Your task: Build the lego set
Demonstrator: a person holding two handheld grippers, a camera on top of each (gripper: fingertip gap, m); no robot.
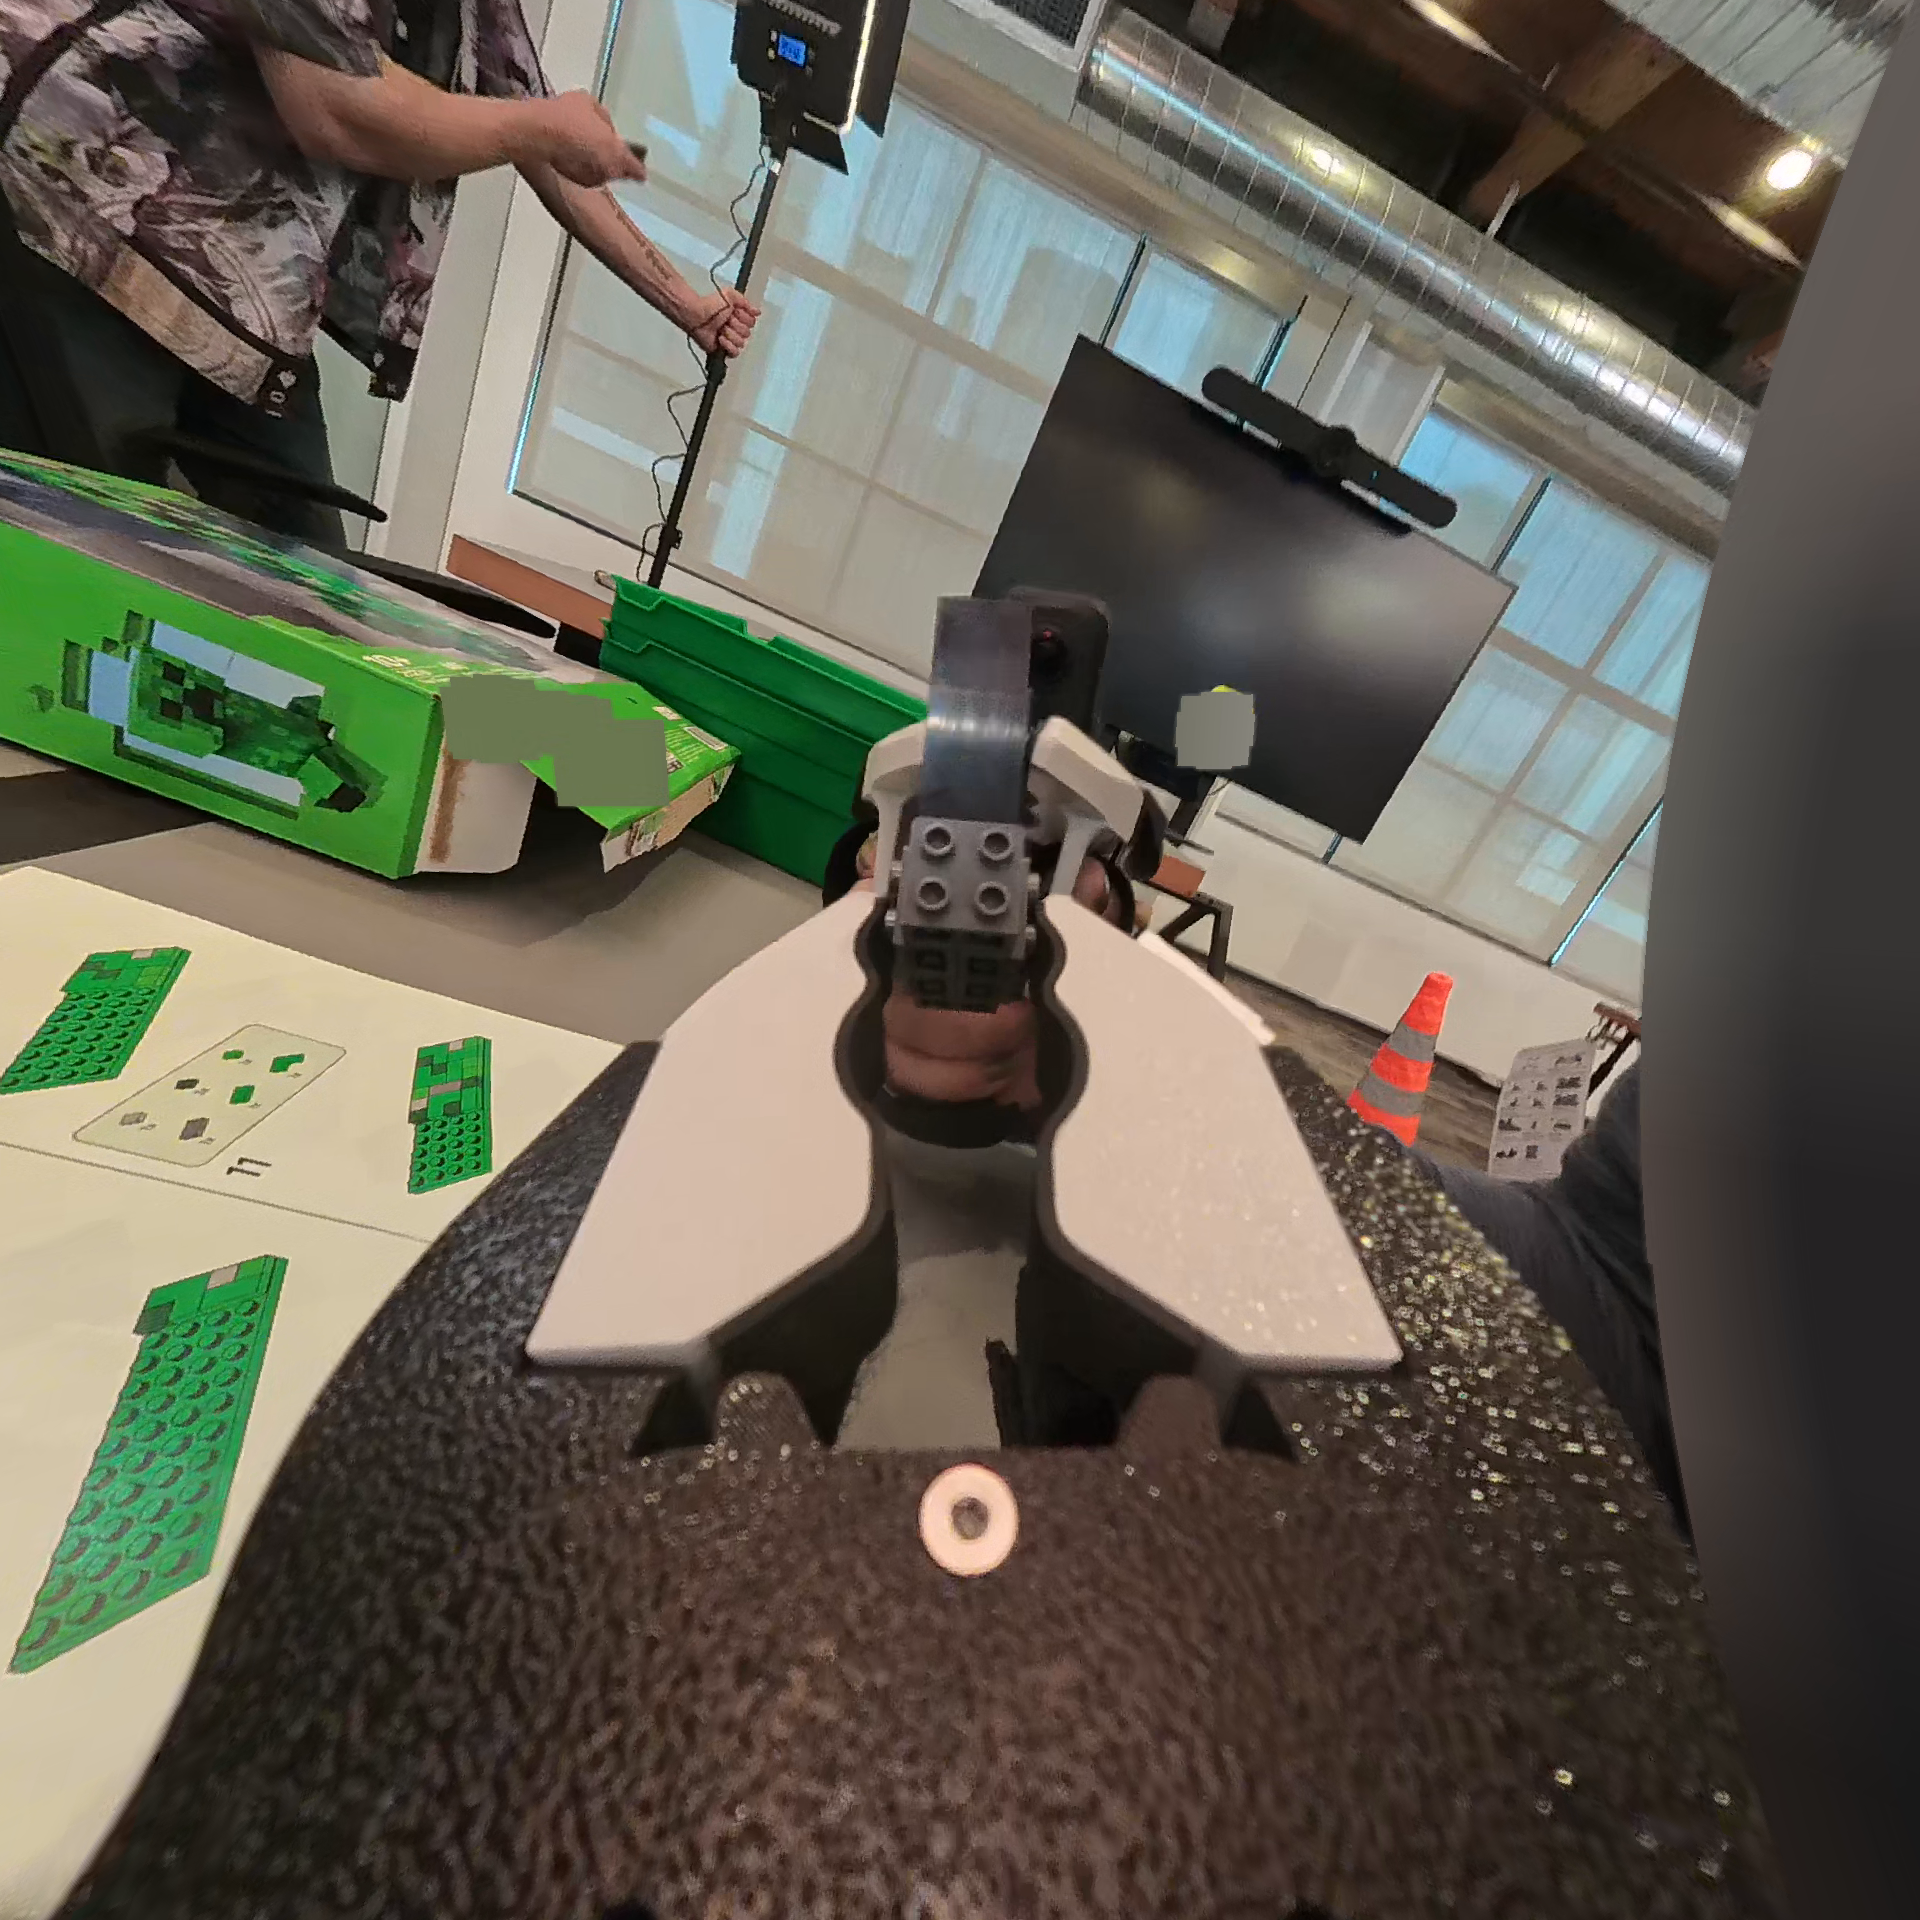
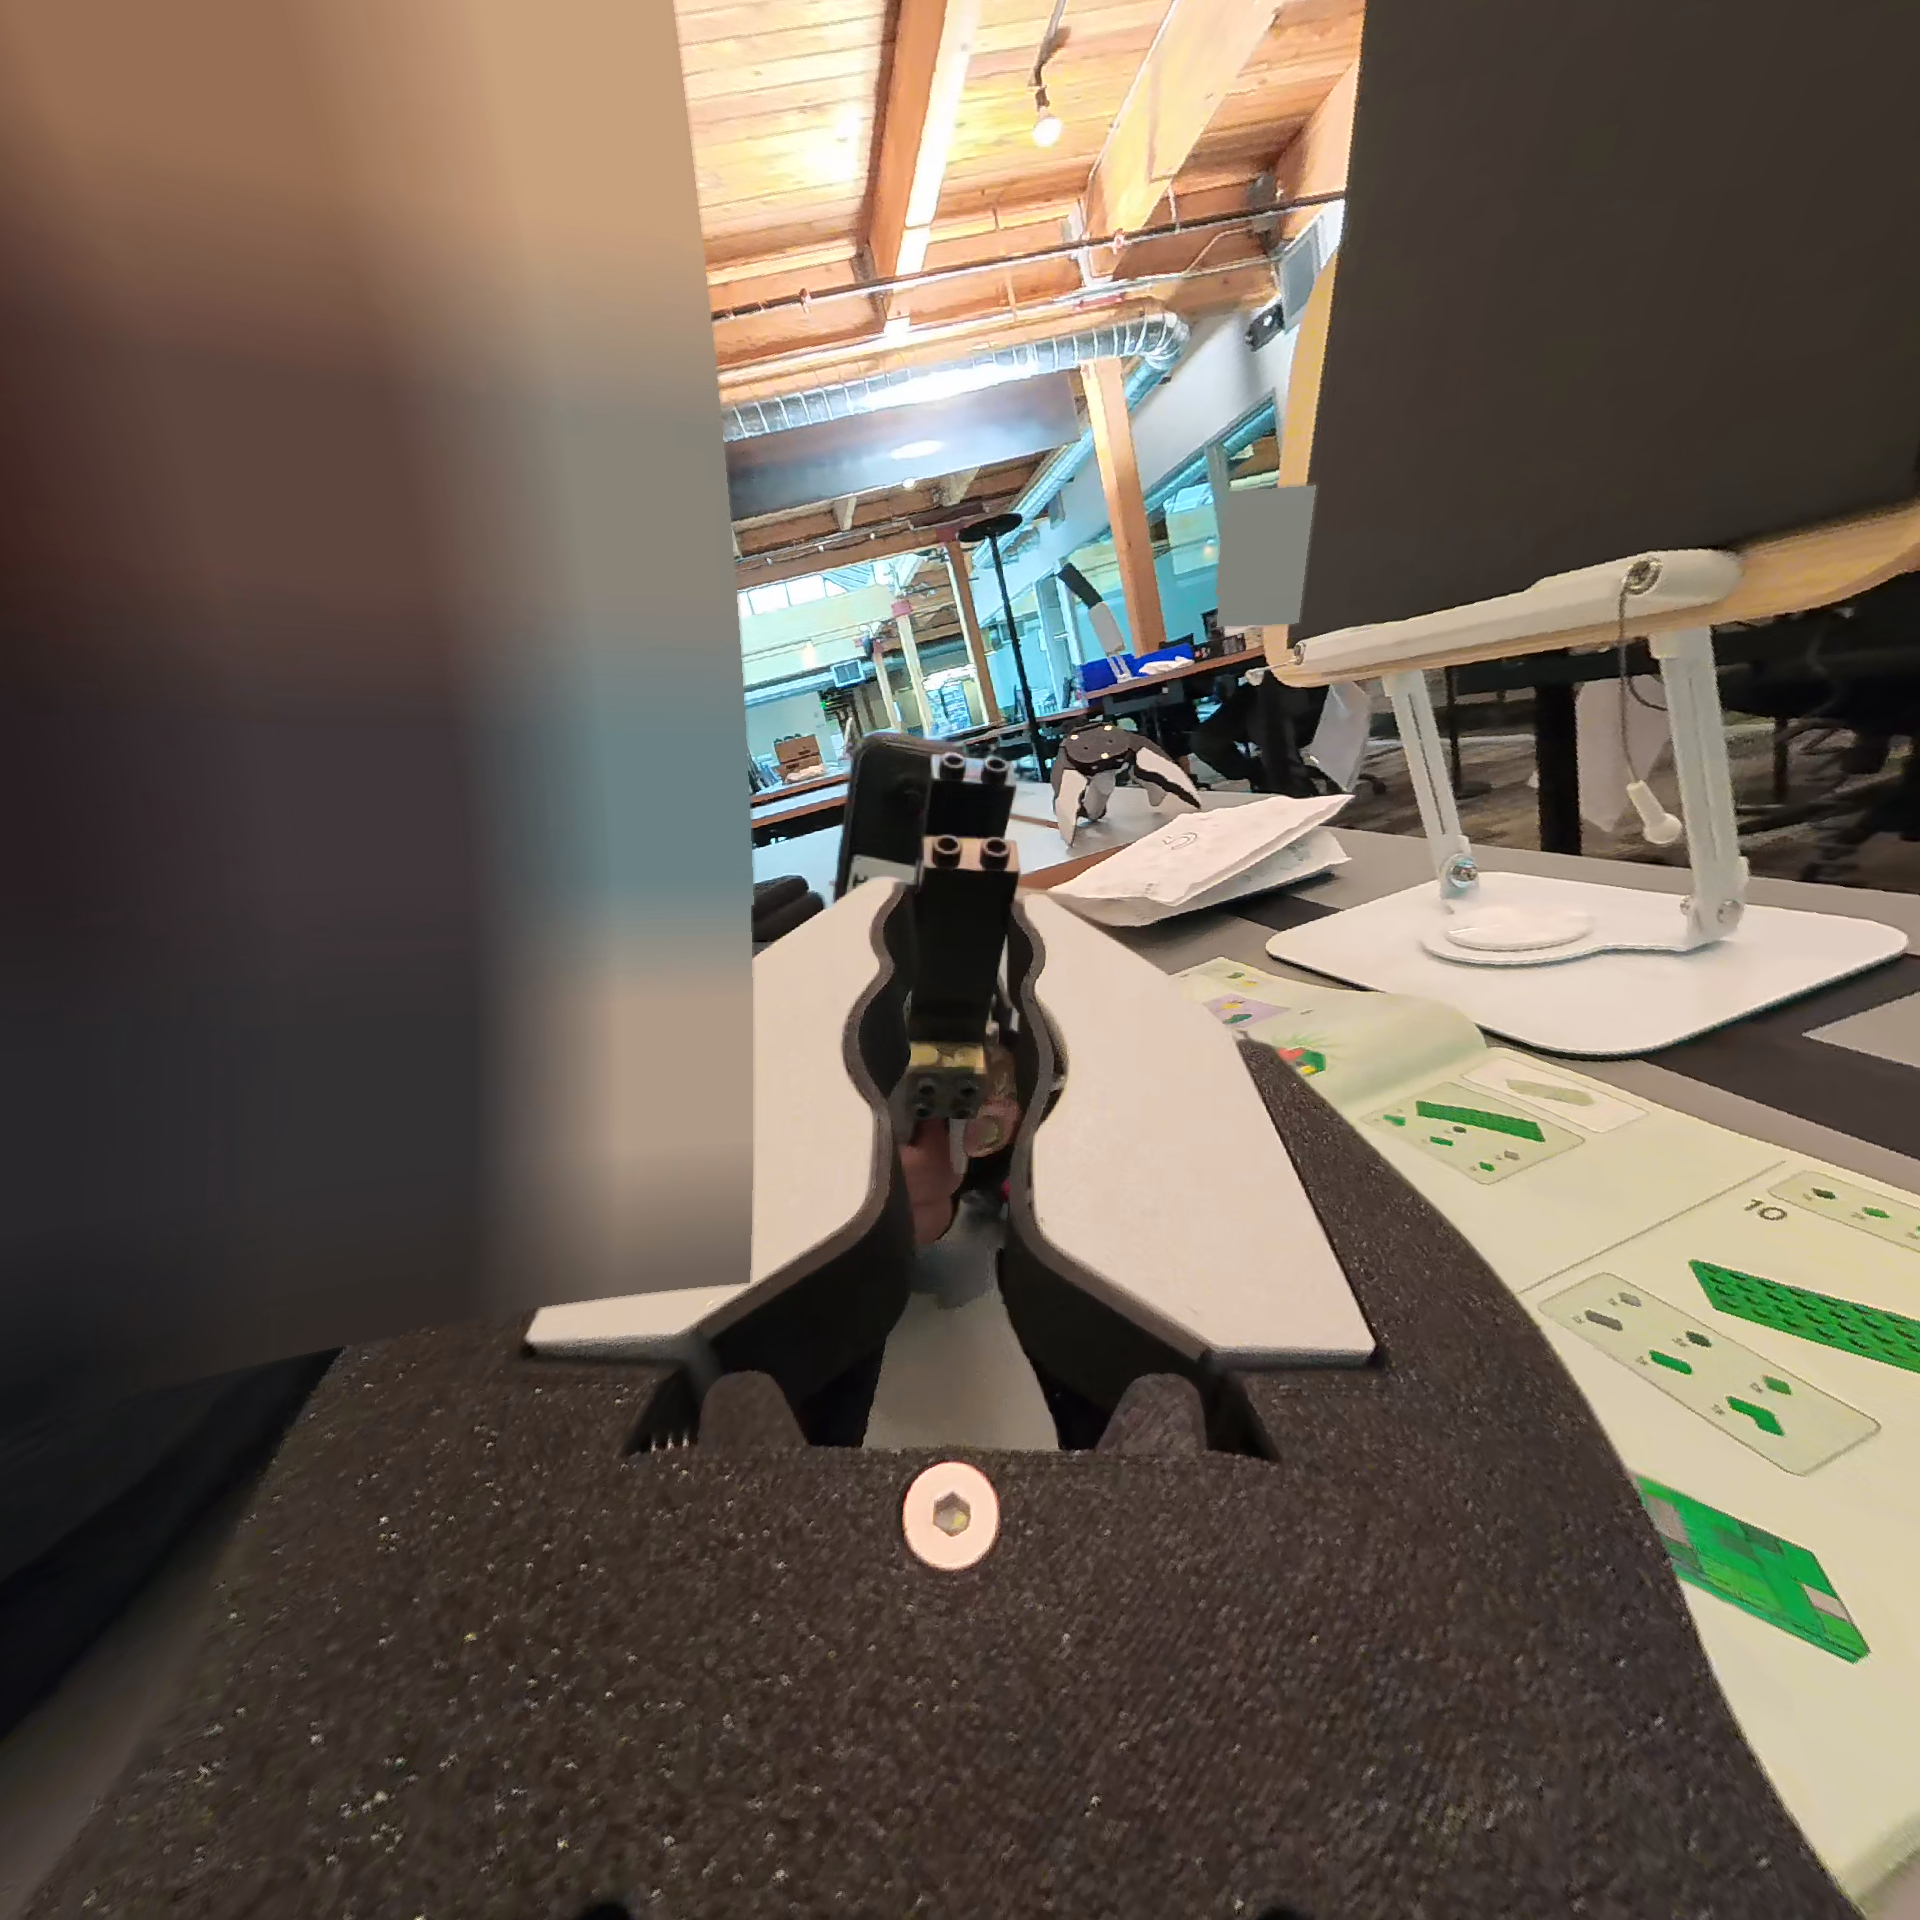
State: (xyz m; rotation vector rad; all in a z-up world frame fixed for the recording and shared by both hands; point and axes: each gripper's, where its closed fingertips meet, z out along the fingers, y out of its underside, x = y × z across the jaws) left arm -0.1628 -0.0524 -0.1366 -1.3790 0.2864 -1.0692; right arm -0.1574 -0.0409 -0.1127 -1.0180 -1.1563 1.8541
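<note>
Above the table, both claws clamp one brick assembly.

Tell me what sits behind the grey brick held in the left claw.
Directly behind the grey brick is the other claw, white and dark, with a hand showing below. The brick covers that claw's tips, so what it holds is hidden.

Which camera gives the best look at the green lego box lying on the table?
The left wrist view. The green lego box lies on the table at upper left, beyond the open instruction booklet, with its printed side and torn end flap plain to see. The right wrist view shows none of it, only booklet pages and a white stand.
</note>
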